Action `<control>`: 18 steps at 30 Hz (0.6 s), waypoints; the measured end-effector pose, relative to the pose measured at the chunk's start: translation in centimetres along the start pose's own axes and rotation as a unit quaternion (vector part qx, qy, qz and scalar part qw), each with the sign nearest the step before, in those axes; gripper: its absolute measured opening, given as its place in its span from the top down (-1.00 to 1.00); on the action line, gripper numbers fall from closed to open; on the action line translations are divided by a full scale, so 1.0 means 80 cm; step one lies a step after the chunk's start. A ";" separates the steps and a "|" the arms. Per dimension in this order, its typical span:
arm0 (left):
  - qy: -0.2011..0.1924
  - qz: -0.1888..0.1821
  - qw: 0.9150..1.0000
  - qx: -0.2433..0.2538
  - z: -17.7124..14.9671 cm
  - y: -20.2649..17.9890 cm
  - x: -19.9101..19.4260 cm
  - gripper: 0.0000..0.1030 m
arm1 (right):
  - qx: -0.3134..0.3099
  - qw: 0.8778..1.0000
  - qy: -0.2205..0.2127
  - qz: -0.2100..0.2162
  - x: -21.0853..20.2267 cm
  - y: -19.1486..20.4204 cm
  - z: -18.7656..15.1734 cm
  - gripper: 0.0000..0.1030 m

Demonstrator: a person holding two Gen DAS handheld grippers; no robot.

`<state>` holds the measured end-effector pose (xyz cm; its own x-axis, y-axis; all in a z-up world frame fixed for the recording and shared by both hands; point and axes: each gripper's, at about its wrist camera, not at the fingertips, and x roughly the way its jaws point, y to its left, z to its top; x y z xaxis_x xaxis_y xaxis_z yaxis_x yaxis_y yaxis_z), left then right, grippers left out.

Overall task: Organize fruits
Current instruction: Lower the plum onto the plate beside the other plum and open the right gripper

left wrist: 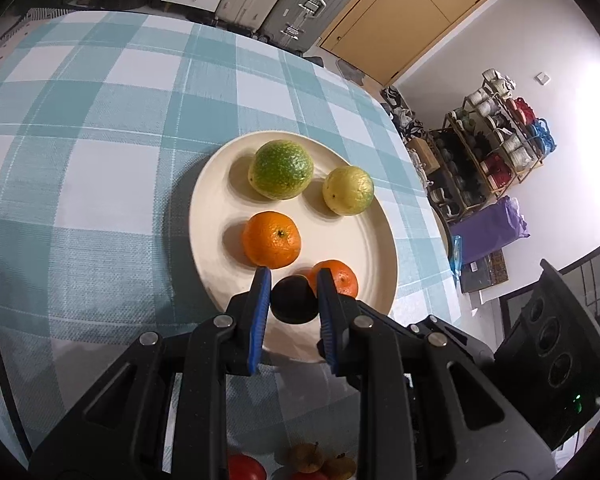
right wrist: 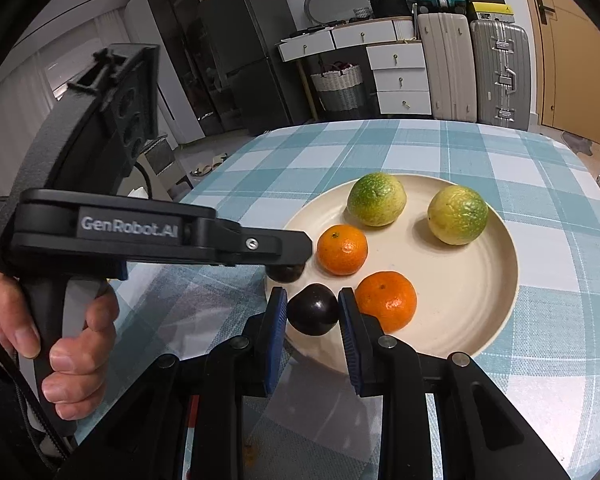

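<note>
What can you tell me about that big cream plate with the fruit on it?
The plate is round, cream-coloured and looks ceramic, with a low raised rim and faint rings inside. It lies flat on a teal-and-white checked tablecloth. On it rest two oranges and two larger green-yellow citrus fruits. Its rim looks unchipped.

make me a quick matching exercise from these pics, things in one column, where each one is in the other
Things:
1. dark fruit
2. green citrus
3. red fruit
4. suitcases

Places:
A. on the far side of the plate
B. on the floor past the table
C. between the right gripper's pads
D. at the bottom edge of the left wrist view, under the gripper body

Pairs: 1-C, 2-A, 3-D, 4-B
</note>
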<state>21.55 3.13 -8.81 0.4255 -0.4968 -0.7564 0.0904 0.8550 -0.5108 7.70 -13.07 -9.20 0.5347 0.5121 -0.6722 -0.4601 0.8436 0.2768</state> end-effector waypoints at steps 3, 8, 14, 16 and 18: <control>0.000 0.000 1.000 0.003 0.003 -0.003 0.005 0.60 | -0.006 1.000 0.008 0.002 0.006 0.001 0.001 0.42; 0.004 -0.001 1.000 0.004 0.007 -0.008 0.011 0.60 | -0.013 1.000 -0.002 -0.002 0.001 0.004 0.002 0.14; 0.002 -0.004 1.000 0.009 0.006 -0.012 0.003 0.26 | -0.008 1.000 -0.017 -0.004 -0.023 -0.001 -0.009 0.04; -0.006 0.000 1.000 0.008 0.006 -0.013 -0.003 0.24 | -0.005 1.000 -0.020 -0.004 -0.030 -0.002 -0.014 0.04; -0.008 0.001 1.000 0.006 0.005 -0.013 -0.008 0.24 | -0.004 1.000 -0.023 -0.007 -0.037 -0.004 -0.017 0.03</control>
<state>21.53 2.63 -7.62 0.4409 -0.4924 -0.7504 0.1009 0.8580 -0.5037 5.31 -15.04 -8.26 0.5731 0.5066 -0.6442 -0.4579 0.8498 0.2609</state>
